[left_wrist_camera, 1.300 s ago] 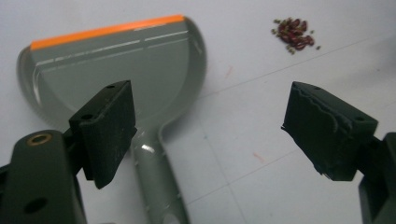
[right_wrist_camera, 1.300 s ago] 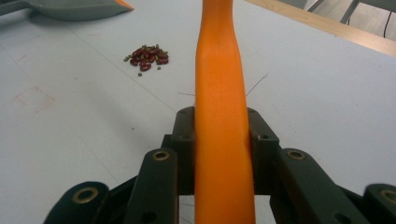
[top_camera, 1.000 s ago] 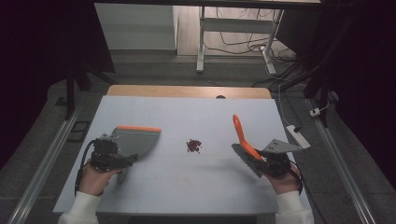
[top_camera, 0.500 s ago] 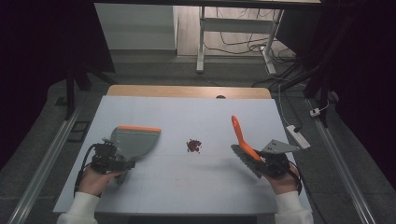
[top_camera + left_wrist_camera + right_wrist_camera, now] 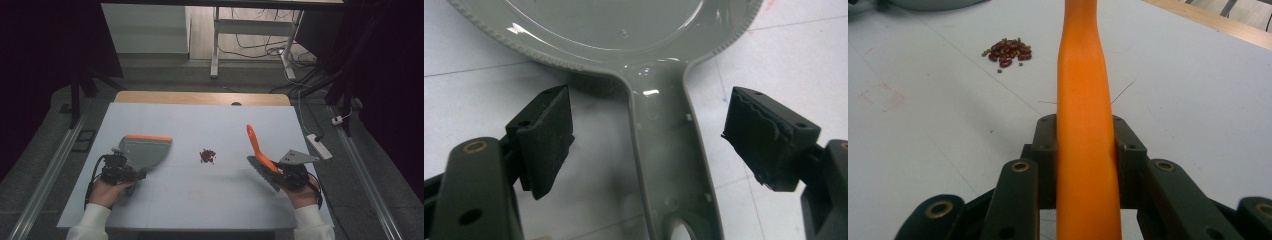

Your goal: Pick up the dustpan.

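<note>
In the high view, the left gripper (image 5: 131,170) sits at about eight o'clock on the white table (image 5: 200,120), at the handle end of a grey dustpan (image 5: 145,151) with an orange front lip. The left gripper view shows the dustpan's handle (image 5: 669,165) lying flat between the two pads (image 5: 546,140); the jaws have just been closing a little, yet they stand wide with a clear gap on each side of the handle, so nothing is gripped. Near the table's centre lies a small heap of red beans (image 5: 207,156), well apart from both tools. At about four o'clock, the right gripper (image 5: 277,172) is clamped tight on a brush with an orange handle (image 5: 1085,150), which slants up toward eleven o'clock, bristles low beside the hand.
</note>
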A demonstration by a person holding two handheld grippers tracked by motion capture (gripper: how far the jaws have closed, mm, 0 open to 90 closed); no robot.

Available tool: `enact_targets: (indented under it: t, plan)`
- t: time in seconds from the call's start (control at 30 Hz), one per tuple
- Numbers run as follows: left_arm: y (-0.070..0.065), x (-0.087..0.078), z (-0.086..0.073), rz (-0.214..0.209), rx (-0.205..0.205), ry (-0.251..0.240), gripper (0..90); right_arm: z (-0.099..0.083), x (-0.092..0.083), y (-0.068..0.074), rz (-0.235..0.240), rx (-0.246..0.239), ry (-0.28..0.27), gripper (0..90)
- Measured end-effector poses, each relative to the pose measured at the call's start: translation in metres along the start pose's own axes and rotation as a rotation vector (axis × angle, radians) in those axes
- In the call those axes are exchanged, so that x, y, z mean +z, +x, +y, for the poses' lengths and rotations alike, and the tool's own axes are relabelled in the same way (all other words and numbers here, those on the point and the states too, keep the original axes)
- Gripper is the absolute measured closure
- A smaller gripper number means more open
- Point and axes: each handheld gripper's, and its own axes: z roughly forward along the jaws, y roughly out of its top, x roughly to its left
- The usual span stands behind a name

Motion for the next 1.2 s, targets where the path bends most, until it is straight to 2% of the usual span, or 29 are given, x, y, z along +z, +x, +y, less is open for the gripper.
enact_targets:
  t: [0.2,0.63,0.7,0.73,0.8,0.87,1.2]
  plan:
    - [0.0003,0.0063,0.0012,-0.008,-0.011,0.008,24.5,-0.0002,0.0005,-0.0002,-0.001,0.002,0.002,70.0]
    - [0.0009,0.0118,0.0034,-0.009,-0.035,0.004,43.7,-0.0007,0.001,-0.0003,-0.002,0.005,0.004,70.0]
    - [0.0015,0.0116,0.0037,-0.015,-0.036,0.002,49.7,-0.0008,0.0012,-0.0004,-0.002,0.004,0.005,70.0]
    - [0.0025,0.0112,0.0039,-0.038,-0.041,-0.003,51.6,-0.001,0.0013,-0.0004,-0.002,0.006,0.007,70.0]
    - [0.0031,0.0108,0.0039,-0.051,-0.044,-0.01,55.9,-0.0011,0.0018,-0.0003,-0.002,0.004,0.01,70.0]
    - [0.0039,0.0103,0.0041,-0.059,-0.047,-0.016,56.9,-0.001,0.0023,-0.0002,-0.006,-0.001,0.012,70.0]
    - [0.0073,0.0093,0.0033,-0.045,-0.056,-0.037,61.9,-0.0011,0.0007,-0.0009,-0.007,0.008,0.007,70.0]
